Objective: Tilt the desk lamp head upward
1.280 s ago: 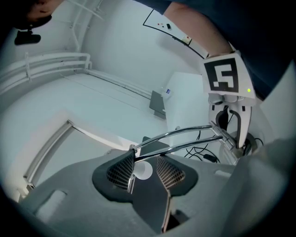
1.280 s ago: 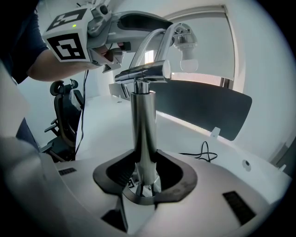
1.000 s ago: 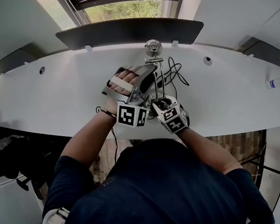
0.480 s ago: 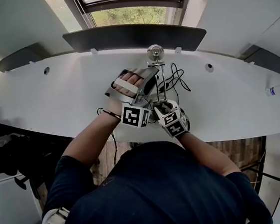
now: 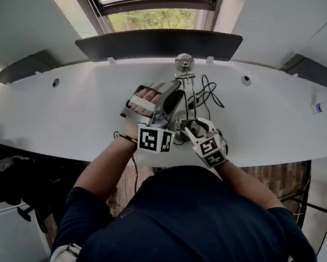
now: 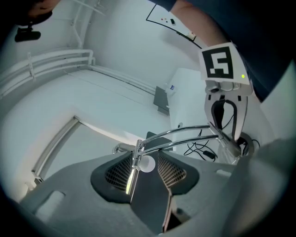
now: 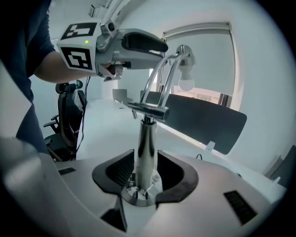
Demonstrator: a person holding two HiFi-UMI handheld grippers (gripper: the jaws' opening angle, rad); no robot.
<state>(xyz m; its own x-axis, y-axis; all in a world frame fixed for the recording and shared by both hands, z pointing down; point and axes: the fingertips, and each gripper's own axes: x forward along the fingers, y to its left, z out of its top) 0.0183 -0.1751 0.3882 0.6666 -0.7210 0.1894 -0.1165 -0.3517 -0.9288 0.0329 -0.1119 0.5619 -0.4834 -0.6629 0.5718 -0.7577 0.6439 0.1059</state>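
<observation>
- Left gripper [image 6: 144,172] is spread about the lamp head [image 6: 147,163] at mid-desk, its pads not clamping.
- Right gripper [image 7: 147,173] is opening, with the post [image 7: 145,139] between its jaws.
- This looks like the release after the tilt. Next, both should draw clear without nudging the head.
- Left hand [image 5: 146,99] reaches farther over the desk [image 5: 62,121]; the right sits low by the near edge.

No readable text, label or number shows anywhere.

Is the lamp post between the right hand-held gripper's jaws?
Yes, the lamp post rises between the right hand-held gripper's opening jaws.
</observation>
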